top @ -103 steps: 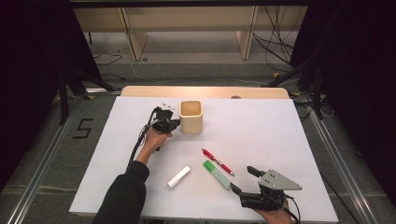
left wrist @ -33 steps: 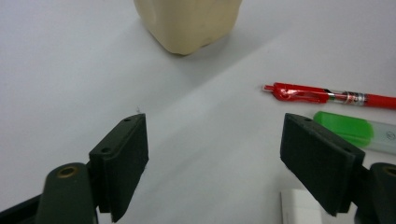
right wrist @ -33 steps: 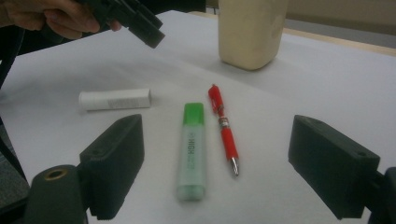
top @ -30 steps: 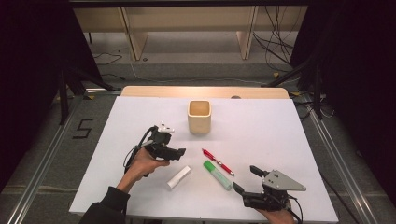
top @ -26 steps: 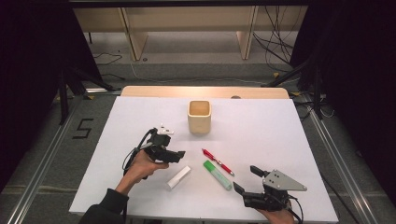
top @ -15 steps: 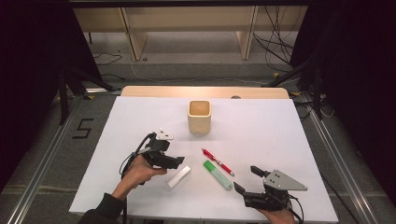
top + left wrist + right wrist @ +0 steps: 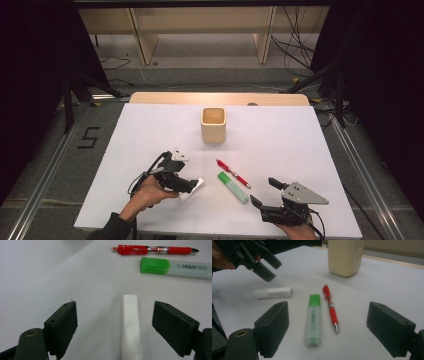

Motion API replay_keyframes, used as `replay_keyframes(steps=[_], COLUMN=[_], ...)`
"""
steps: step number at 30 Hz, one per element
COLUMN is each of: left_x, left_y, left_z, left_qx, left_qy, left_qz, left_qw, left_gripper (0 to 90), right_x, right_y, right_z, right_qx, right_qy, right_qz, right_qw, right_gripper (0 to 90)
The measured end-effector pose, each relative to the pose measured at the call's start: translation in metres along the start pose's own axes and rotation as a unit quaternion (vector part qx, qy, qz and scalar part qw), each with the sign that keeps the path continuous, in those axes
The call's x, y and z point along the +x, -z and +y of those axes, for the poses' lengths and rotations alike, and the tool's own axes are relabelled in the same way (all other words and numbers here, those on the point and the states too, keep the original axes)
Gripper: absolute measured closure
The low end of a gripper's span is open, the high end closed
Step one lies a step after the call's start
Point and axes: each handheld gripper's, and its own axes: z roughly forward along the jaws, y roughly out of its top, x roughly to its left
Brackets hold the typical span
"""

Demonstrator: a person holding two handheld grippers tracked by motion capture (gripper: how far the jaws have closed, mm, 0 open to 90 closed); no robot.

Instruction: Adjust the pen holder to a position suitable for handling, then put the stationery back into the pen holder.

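A white stick-shaped tube (image 7: 130, 325) lies on the white table, and my left gripper (image 7: 125, 327) hovers open over it with one jaw on each side, not touching. In the high view that gripper (image 7: 187, 186) covers most of the tube (image 7: 192, 189). A green highlighter (image 7: 232, 187) and a red pen (image 7: 233, 173) lie side by side to its right. My right gripper (image 7: 263, 192) rests open near the table's front edge; the highlighter (image 7: 313, 318) and pen (image 7: 331, 311) lie ahead between its jaws. A beige square cup (image 7: 213, 125) stands farther back.
The white table (image 7: 280, 135) ends at a wooden strip (image 7: 165, 98) at the back. Metal rails and a floor mark "5" (image 7: 87, 137) lie to the left. Cables run behind the table.
My left gripper has moved from beside the cup back toward the front edge and come down over the white tube. The right gripper has stayed put.
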Motion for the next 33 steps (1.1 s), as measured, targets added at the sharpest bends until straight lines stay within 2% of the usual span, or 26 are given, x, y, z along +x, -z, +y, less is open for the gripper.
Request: replay_keyframes(steps=[4, 9, 15, 17, 22, 33], left_x=[-0.003, -0.006, -0.011, -0.011, -0.011, -0.015], left_y=[0.000, -0.001, 0.000, 0.000, -0.002, -0.010], left_z=[-0.001, -0.003, -0.006, -0.008, -0.014, -0.023], left_qx=[0.007, 0.016, 0.038, 0.039, 0.048, 0.074], left_qy=[-0.009, -0.006, -0.015, -0.009, -0.003, -0.003], left_qz=[-0.001, 0.000, 0.002, 0.003, 0.003, 0.002], left_qw=[0.9999, 0.9998, 0.9992, 0.9992, 0.9988, 0.9973], left_gripper=[19.3, 19.6, 19.8, 20.4, 24.0, 38.3], right_x=[0.000, 0.000, 0.000, 0.000, 0.001, 0.004], right_y=[0.000, 0.000, 0.000, -0.001, -0.001, -0.002], right_z=[0.000, 0.000, 0.000, 0.000, 0.000, 0.001], right_qx=[0.001, 0.001, 0.001, 0.002, 0.002, 0.004], right_qy=[-0.001, -0.001, 0.002, 0.000, 0.004, 0.008], right_qz=[0.000, -0.001, 0.000, 0.000, -0.002, -0.003], right_qw=[1.0000, 1.0000, 1.0000, 1.0000, 1.0000, 1.0000], right_gripper=[18.9, 18.9, 18.9, 18.9, 18.9, 18.9])
